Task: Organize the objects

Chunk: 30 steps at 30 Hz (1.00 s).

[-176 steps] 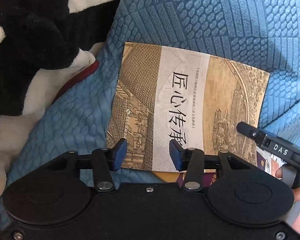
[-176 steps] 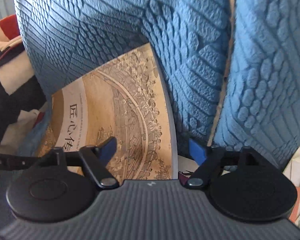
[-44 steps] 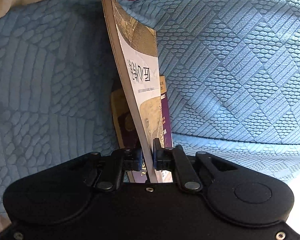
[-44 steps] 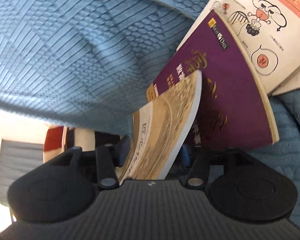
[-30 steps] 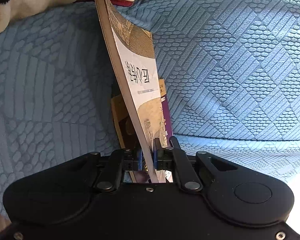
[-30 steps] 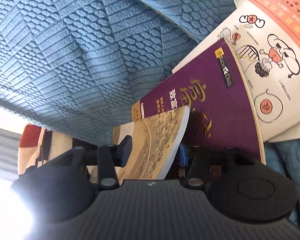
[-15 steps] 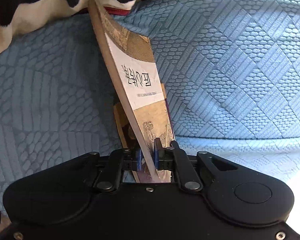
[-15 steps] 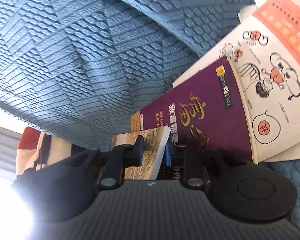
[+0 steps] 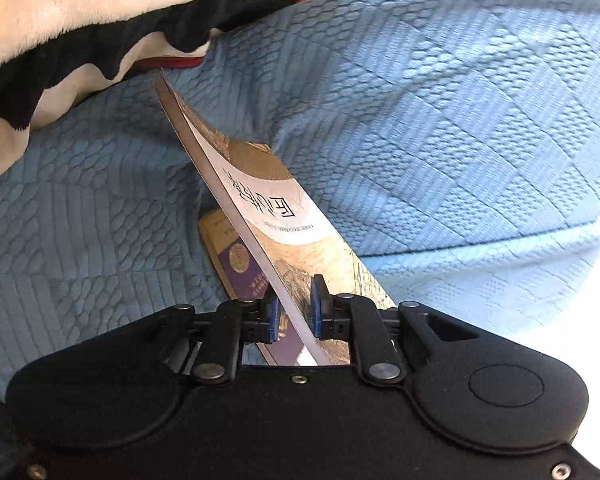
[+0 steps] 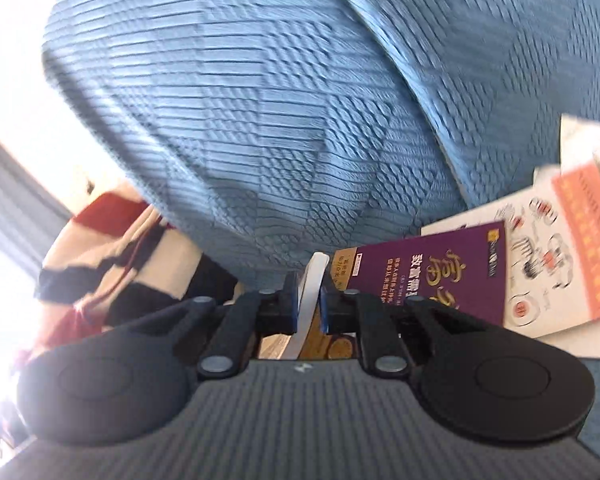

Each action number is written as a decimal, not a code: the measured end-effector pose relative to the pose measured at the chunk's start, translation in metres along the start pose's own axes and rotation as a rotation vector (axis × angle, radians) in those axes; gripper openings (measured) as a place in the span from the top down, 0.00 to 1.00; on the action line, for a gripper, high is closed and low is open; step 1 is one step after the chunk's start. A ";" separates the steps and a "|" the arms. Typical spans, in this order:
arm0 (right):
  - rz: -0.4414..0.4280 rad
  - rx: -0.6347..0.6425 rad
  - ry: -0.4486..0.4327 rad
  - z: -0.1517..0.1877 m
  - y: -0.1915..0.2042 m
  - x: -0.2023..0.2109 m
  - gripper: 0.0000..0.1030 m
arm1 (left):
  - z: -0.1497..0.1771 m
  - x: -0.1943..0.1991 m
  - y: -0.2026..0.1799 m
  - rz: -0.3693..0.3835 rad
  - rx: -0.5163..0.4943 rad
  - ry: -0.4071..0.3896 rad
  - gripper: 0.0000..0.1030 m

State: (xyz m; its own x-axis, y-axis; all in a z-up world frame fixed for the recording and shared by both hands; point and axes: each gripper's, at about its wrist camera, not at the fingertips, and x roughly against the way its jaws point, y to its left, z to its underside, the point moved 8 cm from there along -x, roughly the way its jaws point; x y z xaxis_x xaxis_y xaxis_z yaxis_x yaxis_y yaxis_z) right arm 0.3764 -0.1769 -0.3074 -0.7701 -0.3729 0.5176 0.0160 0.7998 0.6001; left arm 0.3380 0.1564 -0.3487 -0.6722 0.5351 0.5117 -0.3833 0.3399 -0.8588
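Note:
A thin tan book (image 9: 260,204) with a white band and black Chinese title is held up on edge above the blue sofa. My left gripper (image 9: 294,314) is shut on its lower edge. My right gripper (image 10: 309,300) is shut on another edge of the same tan book (image 10: 313,280), seen edge-on. A purple book (image 10: 432,280) with gold lettering lies flat on the sofa just right of the right gripper; it also shows under the tan book in the left wrist view (image 9: 240,264).
Blue quilted sofa cushions (image 9: 440,120) fill both views. A black, white and red plush blanket (image 9: 80,32) lies at the upper left. A white booklet with cartoon drawings and an orange panel (image 10: 556,240) lies beside the purple book.
My right gripper has closed fully on the tan book's edge. The book has tilted more to the right in the left wrist view. The right wrist view has swung and is blurred.

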 end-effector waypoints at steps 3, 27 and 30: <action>0.006 0.038 -0.024 0.001 0.013 0.009 0.87 | 0.008 0.003 -0.007 0.021 -0.010 0.019 0.87; 0.099 0.084 -0.161 0.052 -0.015 0.144 0.86 | 0.119 0.007 -0.032 0.089 -0.186 0.196 0.87; 0.112 0.049 -0.147 0.068 -0.025 0.149 0.86 | 0.129 0.005 -0.022 0.064 -0.185 0.223 0.87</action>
State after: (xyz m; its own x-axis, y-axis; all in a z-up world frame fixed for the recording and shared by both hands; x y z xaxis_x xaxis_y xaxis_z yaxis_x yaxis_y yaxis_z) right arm 0.2182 -0.2207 -0.2867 -0.8503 -0.2104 0.4825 0.0784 0.8558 0.5114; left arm 0.2614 0.0513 -0.3303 -0.5280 0.7095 0.4667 -0.2090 0.4241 -0.8812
